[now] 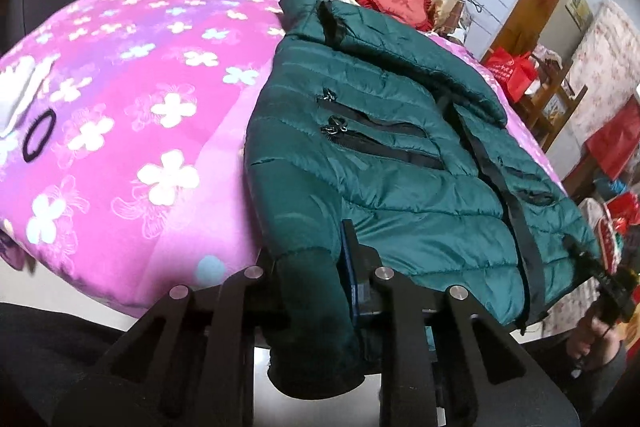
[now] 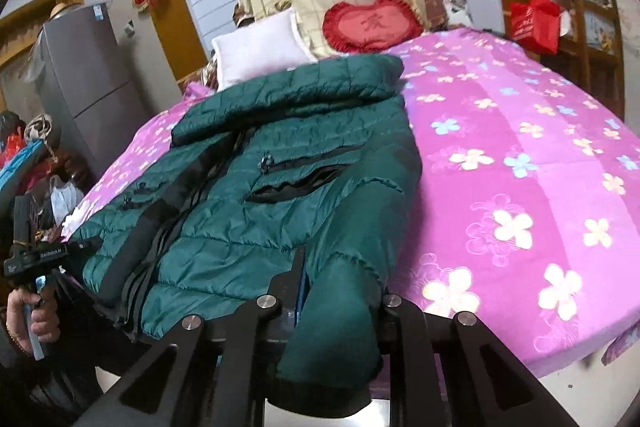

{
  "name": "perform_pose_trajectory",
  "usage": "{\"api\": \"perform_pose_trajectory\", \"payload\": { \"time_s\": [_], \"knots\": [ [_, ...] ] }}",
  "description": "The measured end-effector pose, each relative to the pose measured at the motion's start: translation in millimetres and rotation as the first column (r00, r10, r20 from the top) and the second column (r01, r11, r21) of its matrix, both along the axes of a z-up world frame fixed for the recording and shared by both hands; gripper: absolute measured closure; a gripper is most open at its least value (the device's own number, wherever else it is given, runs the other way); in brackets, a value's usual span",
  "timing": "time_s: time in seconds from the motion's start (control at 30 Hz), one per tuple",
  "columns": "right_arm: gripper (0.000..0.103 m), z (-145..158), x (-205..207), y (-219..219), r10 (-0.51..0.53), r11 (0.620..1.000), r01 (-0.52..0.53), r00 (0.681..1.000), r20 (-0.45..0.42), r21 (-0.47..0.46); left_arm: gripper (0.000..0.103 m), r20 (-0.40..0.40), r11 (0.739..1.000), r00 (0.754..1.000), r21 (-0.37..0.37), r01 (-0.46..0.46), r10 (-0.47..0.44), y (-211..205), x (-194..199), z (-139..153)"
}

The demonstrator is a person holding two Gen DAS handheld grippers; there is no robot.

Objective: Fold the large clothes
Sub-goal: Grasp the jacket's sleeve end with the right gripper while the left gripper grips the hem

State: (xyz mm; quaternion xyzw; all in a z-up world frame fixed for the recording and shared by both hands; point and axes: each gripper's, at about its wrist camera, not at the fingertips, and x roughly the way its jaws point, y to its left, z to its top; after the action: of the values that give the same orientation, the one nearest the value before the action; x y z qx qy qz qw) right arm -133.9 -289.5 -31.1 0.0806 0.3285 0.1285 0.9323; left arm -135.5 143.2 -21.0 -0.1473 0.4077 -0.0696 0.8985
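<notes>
On the bed — green jacket | left gripper and right gripper — jaws clamp its cuffs

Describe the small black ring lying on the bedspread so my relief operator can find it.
Start at the pink flowered bedspread covering the bed. Go to the side away from the dark green quilted puffer jacket, beside a white cloth. The black elastic hair tie is the only thin dark loop among the printed flowers.

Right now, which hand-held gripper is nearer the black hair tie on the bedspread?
Left. The left hand-held gripper clamps the jacket cuff on the side of the hair tie; the right hand-held gripper is past the jacket's opposite edge.
</notes>
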Motion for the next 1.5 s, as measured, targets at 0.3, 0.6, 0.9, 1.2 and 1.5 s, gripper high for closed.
{"api": "perform_pose_trajectory", "payload": {
  "time_s": [0.3, 0.6, 0.9, 1.2, 1.5],
  "knots": [
    [0.086, -15, 14, -1, -0.014, 1.000, 0.013, 0.996, -0.083, -0.012, 0.051, -0.030, 1.000, 1.000, -0.013, -0.005, 0.004, 4, 6, -9],
    [0.073, -28, 19, -18, -0.003, 0.993, 0.018, 0.992, -0.129, 0.115, 0.049, -0.029, 0.998, 0.999, -0.062, -0.018, 0.016, 7, 6, -9],
    [0.087, -3, -3, -5, -0.001, 0.999, 0.001, 1.000, -0.009, 0.042, 0.093, 0.022, 0.997, 1.000, 0.078, 0.006, -0.008, -5, -6, 9],
    [0.088, 29, -40, -2, -0.034, 0.998, 0.026, 0.987, 0.158, 0.049, 0.093, 0.083, 0.998, 0.995, -0.028, -0.055, 0.058, 22, -30, 33],
    [0.088, 22, -39, -8, -0.047, 0.997, 0.039, 0.991, 0.126, 0.065, 0.093, 0.029, 0.996, 0.996, 0.023, -0.081, 0.080, 12, -29, 32]
  ]
}}
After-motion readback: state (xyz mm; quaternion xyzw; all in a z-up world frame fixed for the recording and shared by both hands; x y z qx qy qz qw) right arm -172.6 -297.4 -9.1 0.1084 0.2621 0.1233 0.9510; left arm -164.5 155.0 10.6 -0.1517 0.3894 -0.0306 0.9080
